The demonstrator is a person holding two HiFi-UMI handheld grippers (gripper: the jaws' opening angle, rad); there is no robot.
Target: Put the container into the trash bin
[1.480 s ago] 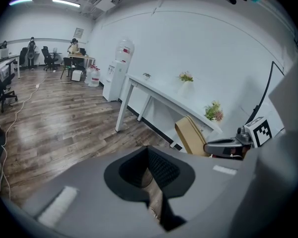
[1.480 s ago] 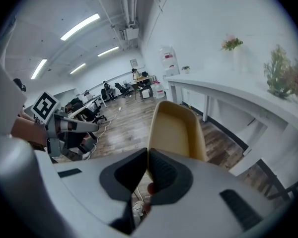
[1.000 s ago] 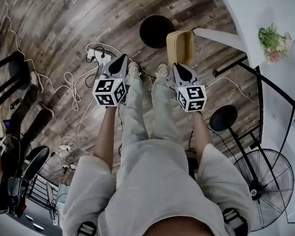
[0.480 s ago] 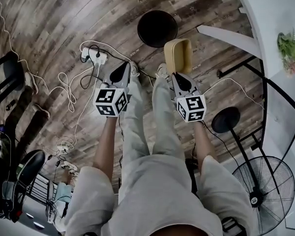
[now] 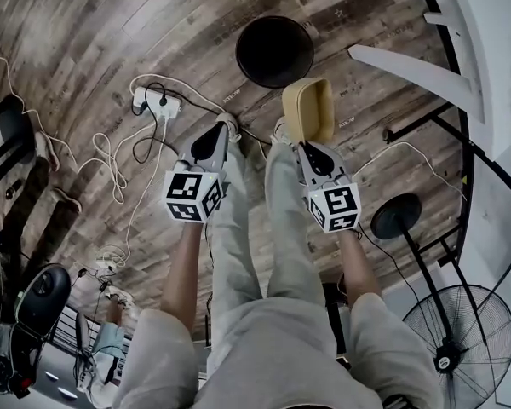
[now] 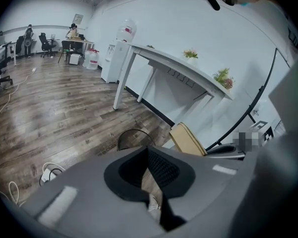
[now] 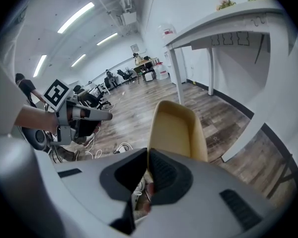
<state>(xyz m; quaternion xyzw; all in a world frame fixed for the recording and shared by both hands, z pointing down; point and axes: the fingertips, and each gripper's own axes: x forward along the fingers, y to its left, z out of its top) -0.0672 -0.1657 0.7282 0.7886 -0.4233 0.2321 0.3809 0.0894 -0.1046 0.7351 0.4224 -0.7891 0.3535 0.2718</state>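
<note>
- While the person stands on the wooden floor (image 5: 111,41) with a gripper in each hand, both grippers point forward and downward.
- Right gripper (image 5: 313,150): its jaws are clamped on the near wall of the tan container (image 5: 308,109), and the right gripper view shows that thin wall pinched between the pads.
- The container is an open, empty tub held in the air in front of the person's feet, with its hollow side facing up.
- A round black trash bin (image 5: 274,51) stands on the floor just beyond the container; the container is near it, not in it.
- Left gripper (image 5: 217,135): its jaws are together with nothing between them, and it is held beside the right one, apart from the container.
- A white power strip (image 5: 153,102) with looping cables lies on the floor to the left.
- A white desk (image 5: 485,24) runs along the right, and a floor fan (image 5: 460,348) stands near the person's right side.
</note>
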